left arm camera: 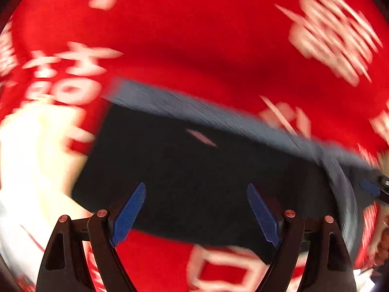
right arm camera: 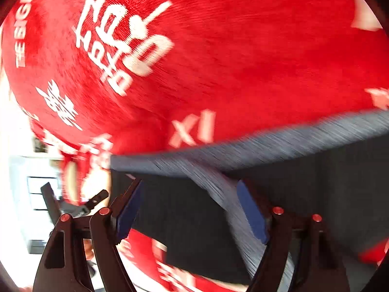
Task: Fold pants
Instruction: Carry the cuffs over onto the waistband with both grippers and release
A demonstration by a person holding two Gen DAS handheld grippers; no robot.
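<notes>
The dark navy pants (left arm camera: 199, 170) lie folded on a red cloth with white print (left arm camera: 194, 36); a lighter ribbed waistband (left arm camera: 206, 112) runs along the far edge. My left gripper (left arm camera: 197, 209) is open just above the pants, its blue pads (left arm camera: 128, 214) wide apart and empty. In the right wrist view the pants (right arm camera: 189, 214) lie under my right gripper (right arm camera: 192, 211), which is open, with the ribbed waistband (right arm camera: 243, 150) crossing ahead and one band of it running down past the right pad (right arm camera: 252, 214). Both views are motion-blurred.
The red printed cloth (right arm camera: 218, 60) covers the surface all around. A white area (left arm camera: 29, 158) shows at the left of the left wrist view. The other gripper's tip (left arm camera: 374, 187) shows at the right edge. A bright room lies beyond the cloth edge (right arm camera: 24, 182).
</notes>
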